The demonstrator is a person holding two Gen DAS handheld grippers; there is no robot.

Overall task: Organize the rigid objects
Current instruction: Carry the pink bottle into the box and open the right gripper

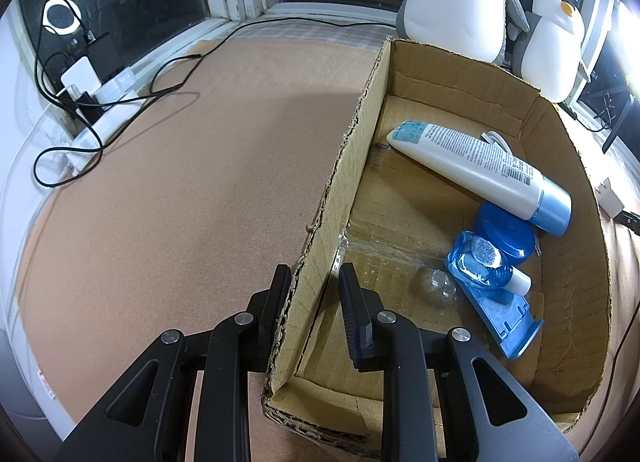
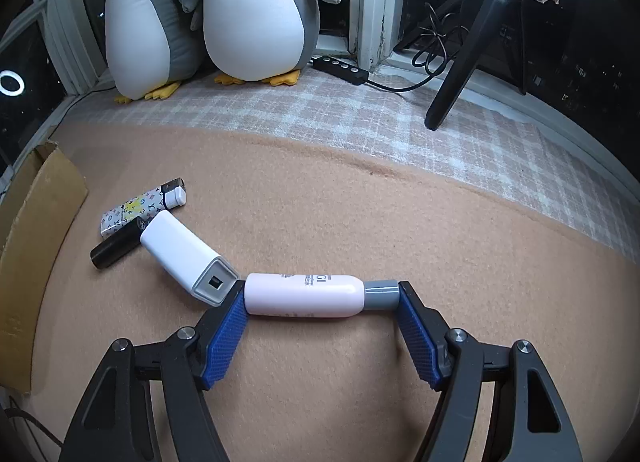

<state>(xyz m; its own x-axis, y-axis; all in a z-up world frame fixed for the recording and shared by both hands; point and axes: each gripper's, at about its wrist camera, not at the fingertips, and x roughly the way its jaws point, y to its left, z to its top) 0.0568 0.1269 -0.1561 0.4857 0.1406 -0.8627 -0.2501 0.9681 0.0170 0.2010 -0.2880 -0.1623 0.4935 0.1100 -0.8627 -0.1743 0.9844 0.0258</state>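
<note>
Two grippers work a tan mat (image 2: 360, 222). Left gripper (image 1: 314, 282) straddles the cardboard box (image 1: 348, 166) wall, jaws parted; right gripper (image 2: 320, 302) clasps a pink tube (image 2: 304, 294) end to end.

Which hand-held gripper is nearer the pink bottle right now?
Right. The right hand-held gripper brackets the pink bottle end to end. The left hand-held gripper straddles the cardboard box wall.

Two close, forward-facing gripper-mounted views
</note>
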